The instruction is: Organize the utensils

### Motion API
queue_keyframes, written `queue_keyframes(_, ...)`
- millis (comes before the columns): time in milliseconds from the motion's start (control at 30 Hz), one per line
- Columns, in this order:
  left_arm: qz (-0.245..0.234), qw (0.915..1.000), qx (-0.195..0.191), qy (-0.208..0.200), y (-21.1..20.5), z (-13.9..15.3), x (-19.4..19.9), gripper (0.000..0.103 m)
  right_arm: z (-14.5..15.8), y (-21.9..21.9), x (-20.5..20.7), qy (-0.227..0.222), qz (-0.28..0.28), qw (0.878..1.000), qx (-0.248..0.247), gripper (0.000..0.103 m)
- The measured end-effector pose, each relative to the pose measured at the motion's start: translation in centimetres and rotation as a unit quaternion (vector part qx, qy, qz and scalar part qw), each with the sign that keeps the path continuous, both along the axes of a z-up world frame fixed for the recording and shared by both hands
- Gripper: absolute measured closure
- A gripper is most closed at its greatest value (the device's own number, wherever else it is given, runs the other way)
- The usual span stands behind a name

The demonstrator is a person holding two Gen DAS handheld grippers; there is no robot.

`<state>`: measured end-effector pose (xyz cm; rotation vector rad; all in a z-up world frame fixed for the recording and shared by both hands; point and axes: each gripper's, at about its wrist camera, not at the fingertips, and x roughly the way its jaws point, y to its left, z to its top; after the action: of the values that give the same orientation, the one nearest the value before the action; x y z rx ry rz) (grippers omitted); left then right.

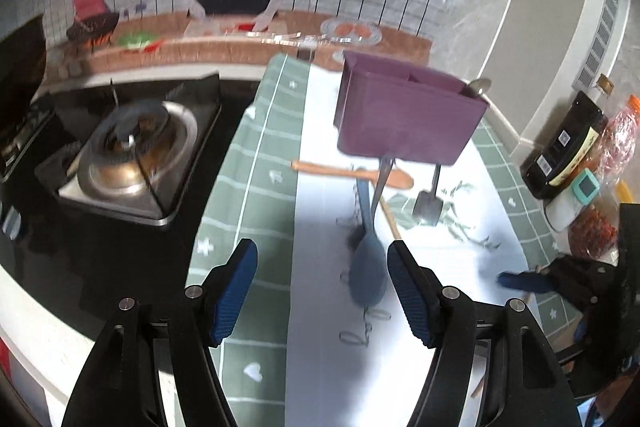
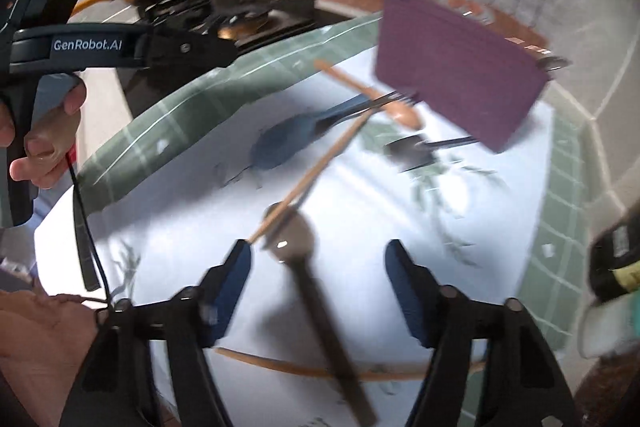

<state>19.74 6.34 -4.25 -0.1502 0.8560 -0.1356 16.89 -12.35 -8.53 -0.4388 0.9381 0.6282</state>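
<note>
Stove burner (image 1: pixel 132 151) shows only leftward; dark spoon (image 2: pixel 308 267) only rightward.

Black tool (image 1: pixel 322 291) frames carry blue ribbed pads (image 1: pixel 236 291) and silver screws (image 1: pixel 194 291).

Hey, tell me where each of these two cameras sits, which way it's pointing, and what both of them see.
Left wrist: on the left gripper, tilted down at the blue spatula and purple utensil holder; own open fingers show.
Right wrist: on the right gripper, angled down over a dark ladle; own open fingers and a hand on the other gripper show.
Shared: holder, spatula, wooden spoon, stove, green-bordered mat.
</note>
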Motion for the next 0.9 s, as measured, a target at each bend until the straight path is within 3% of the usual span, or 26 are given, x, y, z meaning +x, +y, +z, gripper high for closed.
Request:
queue_keyframes(67,0.004,1.0000,0.000,0.006,0.2,-0.3,-0.1,0.035,-1.0,0.7,0.2,0.017,0.009,1.000,-0.003,0.056)
queue_keyframes(267,0.002,1.0000,-0.008,0.005,0.3,0.1,0.0,0.035,-2.7,1.2,1.2,0.033,0.008,0.999,-0.025,0.064)
queue_keyframes(333,-0.006,1.0000,-0.006,0.005,-0.1,0.1,0.2,0.035,-2.5,1.1,1.2,0.030,0.004,0.999,-0.027,0.080)
queue_keyframes(367,-0.010,0.9999,-0.005,0.006,-0.3,0.1,0.3,0.035,-2.4,0.9,1.3,0.030,-0.001,0.999,-0.029,0.080)
queue_keyframes(433,-0.016,0.9998,-0.007,0.007,-0.6,0.0,0.5,0.035,-2.0,0.4,1.5,0.034,-0.013,0.999,-0.020,0.093)
queue_keyframes(733,-0.074,0.9973,0.002,-0.001,-3.7,-0.9,2.4,0.036,0.0,-6.0,3.4,0.040,-0.121,0.991,0.024,0.098)
queue_keyframes(900,-0.138,0.9902,0.007,0.018,-6.6,-1.4,7.0,0.057,0.3,-8.0,3.4,0.043,-0.150,0.987,0.037,0.098)
